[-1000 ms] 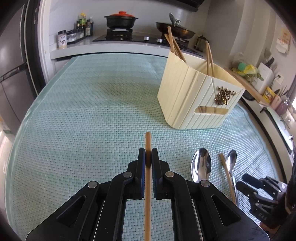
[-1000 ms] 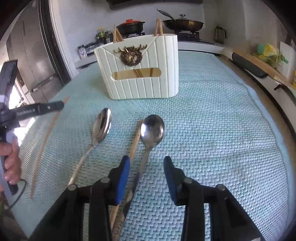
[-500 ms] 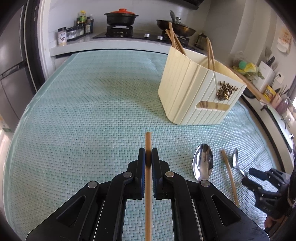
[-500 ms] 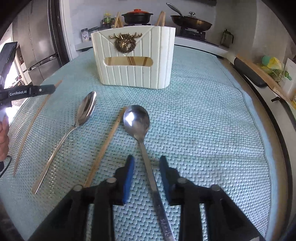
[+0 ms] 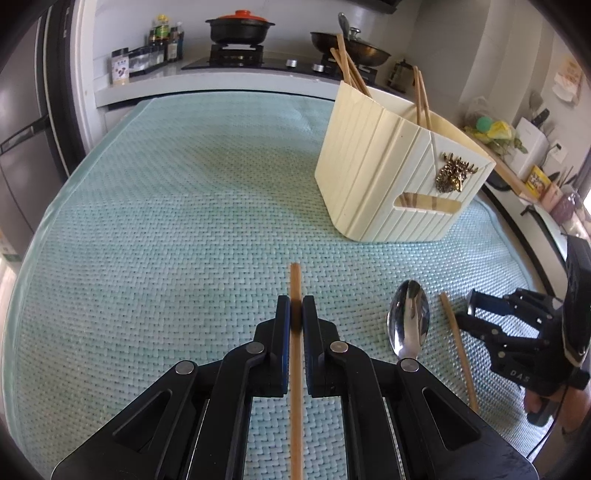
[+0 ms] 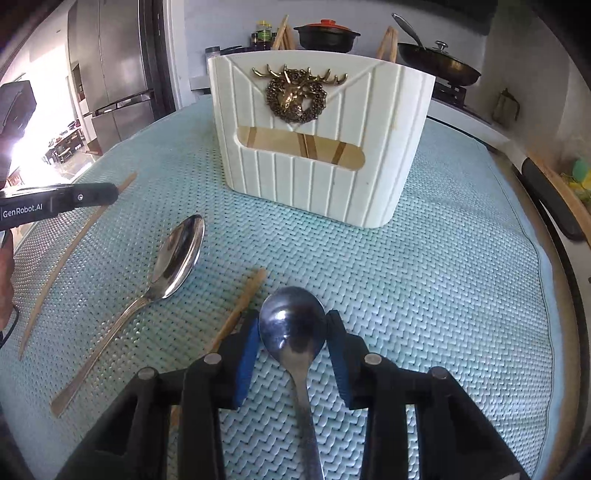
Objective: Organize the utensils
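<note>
My left gripper (image 5: 295, 312) is shut on a wooden chopstick (image 5: 295, 280) that lies low over the teal mat and points away from me. My right gripper (image 6: 291, 328) stands open around the bowl of a metal spoon (image 6: 291, 325) on the mat; the pads (image 6: 246, 354) are at its sides and I cannot tell if they touch it. A second spoon (image 6: 173, 258) and a second chopstick (image 6: 243, 306) lie left of it. The cream utensil holder (image 6: 317, 147) with a brass deer emblem stands beyond, with chopsticks (image 5: 347, 62) in it.
The teal woven mat (image 5: 166, 206) covers the table. A stove counter with a black pot (image 5: 240, 27) and a wok (image 5: 351, 51) runs behind. A fridge (image 6: 114, 74) stands at the left. A side counter with clutter (image 5: 517, 147) lies at the right.
My right gripper has moved forward along the spoon from its handle to its bowl, and its jaws have opened wider. My left gripper keeps the chopstick and has barely moved.
</note>
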`<state>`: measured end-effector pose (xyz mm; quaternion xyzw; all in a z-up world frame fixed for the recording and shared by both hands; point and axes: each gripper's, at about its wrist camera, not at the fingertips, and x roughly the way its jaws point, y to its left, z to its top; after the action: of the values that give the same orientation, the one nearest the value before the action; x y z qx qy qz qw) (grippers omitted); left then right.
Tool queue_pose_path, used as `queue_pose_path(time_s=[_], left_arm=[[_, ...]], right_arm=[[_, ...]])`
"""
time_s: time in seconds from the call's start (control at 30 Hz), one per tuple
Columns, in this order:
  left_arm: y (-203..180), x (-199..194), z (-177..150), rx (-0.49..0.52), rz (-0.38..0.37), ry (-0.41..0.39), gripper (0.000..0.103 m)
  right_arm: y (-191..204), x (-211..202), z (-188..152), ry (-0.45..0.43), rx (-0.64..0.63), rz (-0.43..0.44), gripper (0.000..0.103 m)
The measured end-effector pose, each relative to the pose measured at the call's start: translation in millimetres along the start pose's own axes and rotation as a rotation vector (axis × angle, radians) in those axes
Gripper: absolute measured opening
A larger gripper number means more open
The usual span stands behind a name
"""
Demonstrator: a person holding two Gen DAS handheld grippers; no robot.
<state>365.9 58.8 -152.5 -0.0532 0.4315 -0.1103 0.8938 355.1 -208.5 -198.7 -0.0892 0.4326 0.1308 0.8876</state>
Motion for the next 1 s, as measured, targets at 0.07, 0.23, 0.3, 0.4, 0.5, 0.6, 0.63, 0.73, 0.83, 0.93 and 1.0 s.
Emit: queue_pose_path(time_s=[0.07, 0.23, 0.3, 0.4, 0.5, 0.6, 0.63, 0.73, 0.83, 0.93, 1.0], left_arm=[[1, -2, 0, -0.004, 0.000, -0.005, 0.004], [-2, -24, 4, -0.010, -0.018, -0.044, 0.004], [-5, -38, 6, -0.009, -0.034, -0.071, 0.004], [-11, -63, 6, -0.005, -0.059, -0.119, 0.004], [-16, -86, 5, -0.006, -0.084, -0.155, 0.004], [-20, -106, 5, -0.004, -0.098, -0.190, 0.004], [-21, -113, 4, -0.003, -0.102, -0.203, 0.004], [-25, -133, 6, -0.001, -0.110, -0.244, 0.004], [-29, -148, 7, 0.000, -0.118, -0.282, 0.004], [-34, -160, 9, 0.005, -0.126, -0.310, 0.004], [-37, -165, 13, 0.015, -0.127, -0.326, 0.004]], right_arm=[[-5, -5, 1, -0.012, 0.030, 0.005, 0.036], [-8, -39, -2, -0.081, 0.062, -0.002, 0.036], [-8, -57, -3, -0.115, 0.074, -0.001, 0.036], [-6, -86, -5, -0.170, 0.093, -0.002, 0.036], [-6, -116, -9, -0.226, 0.107, -0.004, 0.036], [-6, -143, -13, -0.278, 0.122, -0.002, 0.036], [-11, -149, -12, -0.295, 0.127, 0.001, 0.036], [-12, -169, -12, -0.338, 0.134, 0.000, 0.036], [-13, -182, -12, -0.374, 0.139, -0.002, 0.036], [-15, -191, -8, -0.399, 0.148, 0.000, 0.036], [-17, -195, -3, -0.413, 0.156, 0.003, 0.036]])
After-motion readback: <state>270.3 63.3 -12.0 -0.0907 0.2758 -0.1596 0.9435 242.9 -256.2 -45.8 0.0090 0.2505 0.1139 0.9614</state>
